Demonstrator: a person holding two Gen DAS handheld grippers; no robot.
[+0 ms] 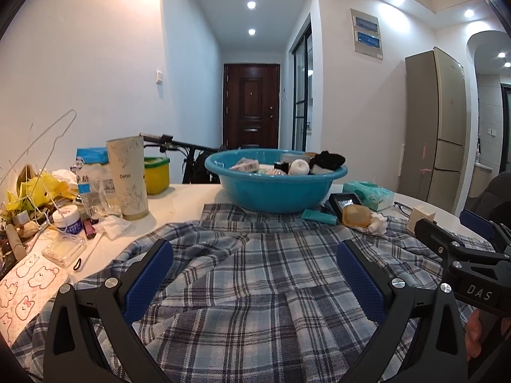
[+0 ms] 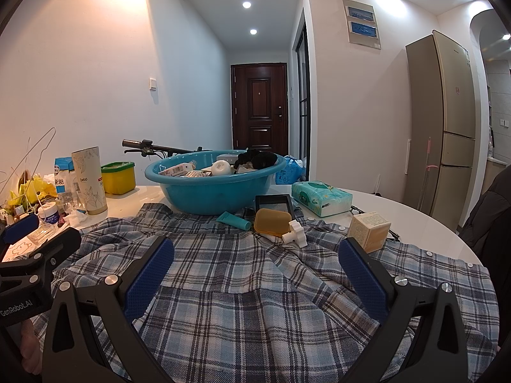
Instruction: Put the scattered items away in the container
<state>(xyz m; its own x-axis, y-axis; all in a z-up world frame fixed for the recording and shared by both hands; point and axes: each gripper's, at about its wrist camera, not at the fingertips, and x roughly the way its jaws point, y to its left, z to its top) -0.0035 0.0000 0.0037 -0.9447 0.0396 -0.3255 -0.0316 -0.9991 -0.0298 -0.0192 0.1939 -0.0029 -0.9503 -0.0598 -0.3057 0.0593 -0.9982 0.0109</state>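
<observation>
Basin [image 2: 210, 188] is partly filled; both tools, left tool [image 1: 255, 274] and right tool [image 2: 255, 271], are held wide, empty, above plaid shirt [image 2: 255, 287]; cardboard box [image 2: 369, 231] is best approached squarely.

This is a lived-in home: a hallway behind the white table [image 2: 399, 210] ends at a dark wooden front door [image 2: 260, 107], a tall fridge [image 2: 447, 121] stands right of the table, and a bicycle handlebar [image 2: 150, 146] shows just behind it.

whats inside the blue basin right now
The blue basin holds a black cloth bundle, a white round jar and a labelled packet. Its wall hides whatever lies lower down.
</observation>
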